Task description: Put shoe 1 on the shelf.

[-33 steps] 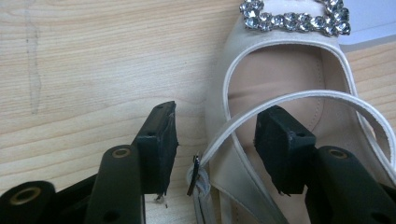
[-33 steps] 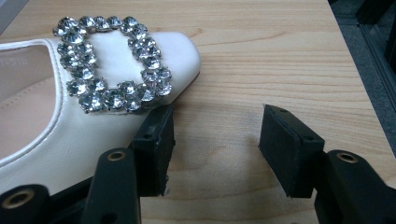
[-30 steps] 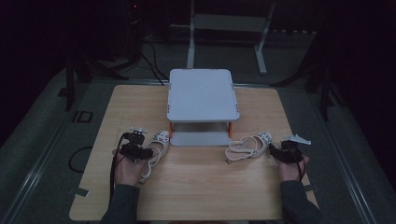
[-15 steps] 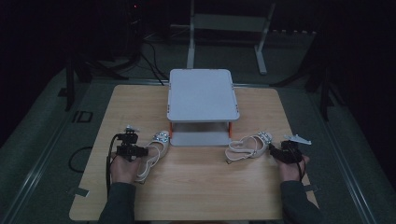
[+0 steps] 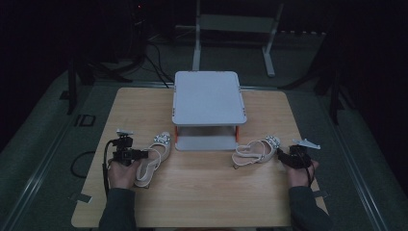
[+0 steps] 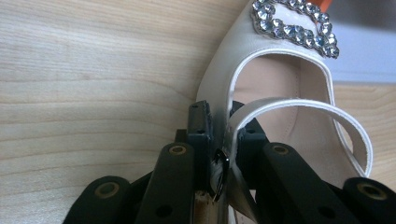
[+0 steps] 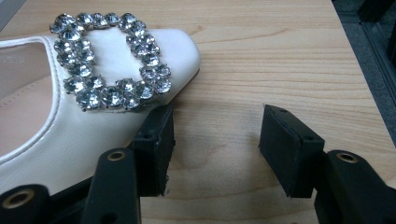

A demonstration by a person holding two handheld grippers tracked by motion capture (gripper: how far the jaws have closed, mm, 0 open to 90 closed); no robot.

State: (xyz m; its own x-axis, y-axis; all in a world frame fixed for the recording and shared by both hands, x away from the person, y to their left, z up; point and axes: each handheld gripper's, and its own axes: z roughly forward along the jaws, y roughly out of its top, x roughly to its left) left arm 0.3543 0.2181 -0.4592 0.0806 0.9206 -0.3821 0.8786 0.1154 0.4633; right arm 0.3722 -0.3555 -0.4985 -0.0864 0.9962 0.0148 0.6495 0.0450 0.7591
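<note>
- The left shoe [image 5: 155, 159], a cream slingback with a rhinestone buckle at the toe, lies flat on the bench [image 5: 207, 202] in front of the left corner of the small two-tier rack [image 5: 208, 98], toe toward the rack.
- The left tongs [image 6: 218, 140] have closed on this shoe's side wall near where the strap [image 6: 299, 106] joins; the jaws stand nearly together with the cream edge and a small metal buckle pinched between them. So the grasp looks made, but the shoe sits on the wood, not yet lifted.
- The right shoe [image 5: 255, 151] lies on the bench before the rack's right corner, straps to the left, jewelled toe [image 7: 112, 65] toward the right tongs.
- The right tongs [image 7: 215, 140] are wide open and hold nothing; one jaw sits just beside or against the toe's edge, the other over bare wood, so this shoe is not between them.
- Judging from this, the work is at an early stage: one shoe gripped, the other only approached, both rack shelves bare. Left to do would be lifting and placing each shoe, probably on the rack.
</note>
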